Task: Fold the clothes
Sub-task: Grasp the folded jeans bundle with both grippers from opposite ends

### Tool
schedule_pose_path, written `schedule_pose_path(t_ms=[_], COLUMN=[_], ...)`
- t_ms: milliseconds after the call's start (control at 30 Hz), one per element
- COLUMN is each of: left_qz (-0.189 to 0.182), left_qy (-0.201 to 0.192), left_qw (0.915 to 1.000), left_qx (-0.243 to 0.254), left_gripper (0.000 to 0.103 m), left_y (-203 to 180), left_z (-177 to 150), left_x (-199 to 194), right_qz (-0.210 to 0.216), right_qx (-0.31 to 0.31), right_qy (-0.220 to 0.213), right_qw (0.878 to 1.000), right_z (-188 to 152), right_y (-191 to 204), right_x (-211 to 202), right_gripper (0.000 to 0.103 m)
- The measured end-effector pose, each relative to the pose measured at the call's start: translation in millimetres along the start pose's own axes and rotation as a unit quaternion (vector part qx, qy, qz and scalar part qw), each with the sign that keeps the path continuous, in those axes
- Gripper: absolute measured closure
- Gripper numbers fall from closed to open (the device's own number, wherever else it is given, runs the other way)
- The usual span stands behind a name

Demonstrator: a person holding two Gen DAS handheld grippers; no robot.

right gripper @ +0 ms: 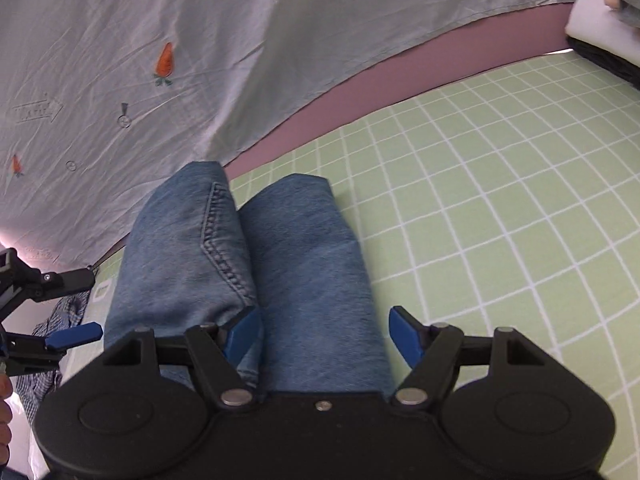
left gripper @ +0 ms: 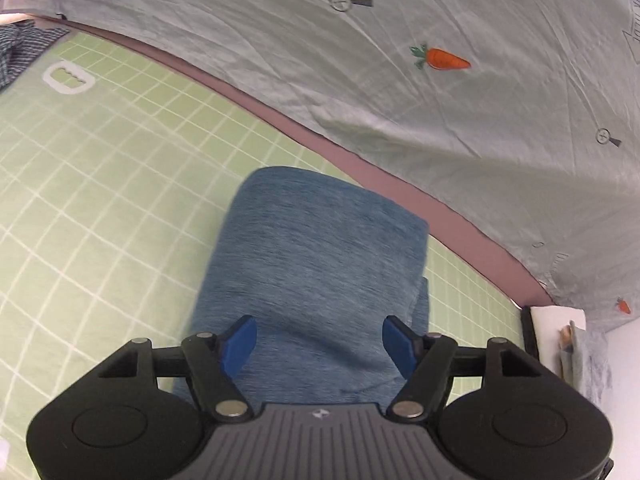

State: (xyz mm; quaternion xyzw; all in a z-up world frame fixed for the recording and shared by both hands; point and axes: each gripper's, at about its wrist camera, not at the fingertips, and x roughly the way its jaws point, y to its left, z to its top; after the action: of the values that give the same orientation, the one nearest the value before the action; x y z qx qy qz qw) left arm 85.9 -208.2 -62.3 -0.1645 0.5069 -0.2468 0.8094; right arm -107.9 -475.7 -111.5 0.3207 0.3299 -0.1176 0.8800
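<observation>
Lying folded on a green checked sheet [right gripper: 500, 200], blue jeans [right gripper: 280, 280] extend toward 12 o'clock. Left gripper [left gripper: 319, 342] and right gripper [right gripper: 325, 334] both gape above them, holding nothing.

Folded jeans [right gripper: 248, 280] on bed sheet [right gripper: 500, 220], curtain [right gripper: 160, 40] behind.

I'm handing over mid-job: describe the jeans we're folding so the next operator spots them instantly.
Start from the green grid-patterned bed sheet, which runs along a pale grey cloth with carrot prints. On the sheet near that cloth lie the folded blue jeans, directly under the open right gripper. They are solid denim with a stitched seam, unlike the blue checked garment bunched at the far end.
</observation>
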Motion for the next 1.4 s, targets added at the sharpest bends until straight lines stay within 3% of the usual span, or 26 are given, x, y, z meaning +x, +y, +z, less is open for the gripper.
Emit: schedule_pose_path(t_ms=[167,333,500,667,733,767,833,900,933,1067,1233,1400], left_qz=[0.036,0.046,0.043,0.026,0.022,0.02,0.024,0.031,0.035,0.024,0.028,0.007], left_qy=[0.014,0.028,0.038,0.038,0.038,0.039,0.046,0.059,0.066,0.075,0.085,0.096], left_qw=[0.9981,0.9962,0.9963,0.9981,0.9987,0.9989,0.9987,0.9978,0.9972,0.9963,0.994,0.9938], left_qx=[-0.047,-0.068,-0.064,-0.039,-0.027,-0.02,-0.004,0.008,0.013,0.036,0.062,0.055], left_gripper=[0.033,0.033,0.033,0.033,0.033,0.031,0.028,0.027,0.027,0.022,0.02,0.016], left_y=[41,57,54,39,33,30,25,22,20,14,11,18], left_z=[-1,-11,-18,-19,-18,-19,-21,-22,-23,-21,-17,-7], left_x=[-1,3,7,6,6,7,13,22,27,38,53,67], right_qz=[0.104,0.141,0.156,0.248,0.233,0.195,0.108,0.036,0.012,0.029,0.029,0.051], right_qx=[0.069,0.09,0.059,0.127,0.15,0.14,0.078,0.031,0.017,0.024,0.026,0.035], right_qy=[0.057,0.093,0.104,0.051,0.024,0.017,0.02,0.064,0.081,0.07,0.084,0.097], right_qw=[0.991,0.981,0.981,0.959,0.96,0.971,0.991,0.997,0.997,0.997,0.996,0.993], right_z=[9,10,13,25,31,35,41,42,41,39,34,32], right_y=[5,11,19,-5,-19,-23,-22,-21,-21,-24,-27,-25], right_x=[46,79,79,38,22,15,7,18,23,22,30,47], right_gripper=[0.029,0.024,0.077,0.085,0.085,0.085,0.082,0.063,0.062,0.041,0.036,0.029])
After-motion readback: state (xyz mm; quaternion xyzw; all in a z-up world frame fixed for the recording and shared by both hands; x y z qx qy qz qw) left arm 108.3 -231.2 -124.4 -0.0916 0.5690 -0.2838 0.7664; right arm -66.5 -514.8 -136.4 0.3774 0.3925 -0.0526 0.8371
